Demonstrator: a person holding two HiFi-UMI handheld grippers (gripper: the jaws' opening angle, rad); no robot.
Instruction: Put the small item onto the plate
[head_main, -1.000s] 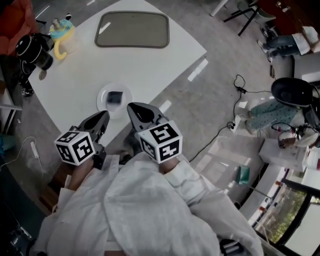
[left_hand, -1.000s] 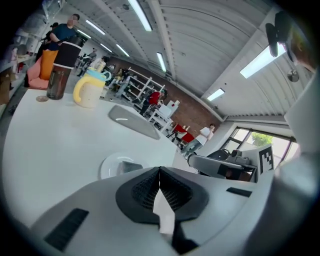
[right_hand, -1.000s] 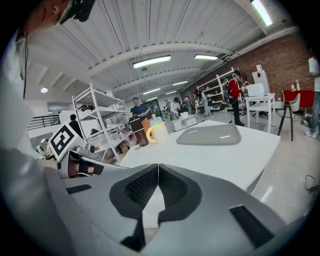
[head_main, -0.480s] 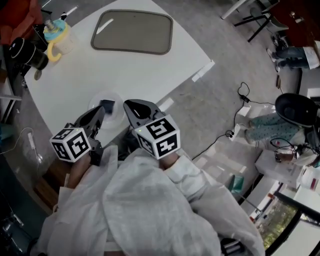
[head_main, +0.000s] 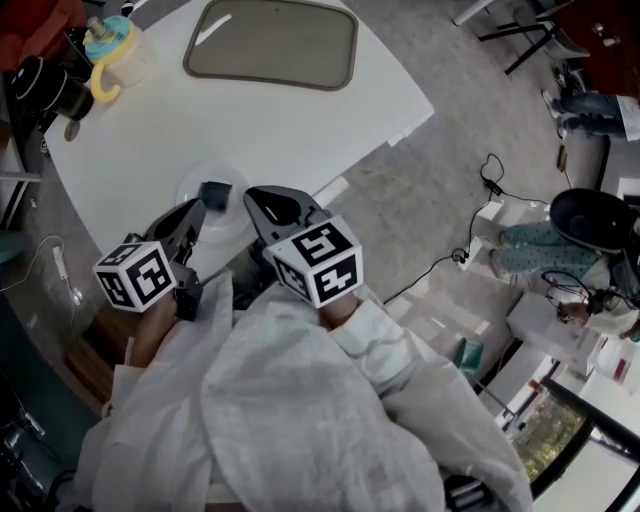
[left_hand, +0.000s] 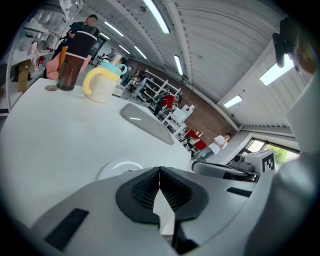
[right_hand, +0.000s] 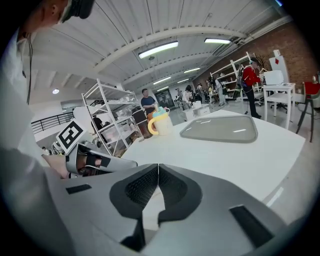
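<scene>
Dark, square small item (head_main: 215, 191) on pale plate (head_main: 191, 197)

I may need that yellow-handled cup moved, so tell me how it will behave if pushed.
The yellow-handled cup looks like light plastic, so it would probably slide easily on the smooth white table. A high push might tip it, since it stands upright with a lid. Its side handle could make it swivel.

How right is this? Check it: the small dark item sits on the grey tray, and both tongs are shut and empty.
Wrong in one respect: the small dark item sits on the plate, not the grey tray, as the head view shows. The left tongs and right tongs are indeed shut and empty.
</scene>
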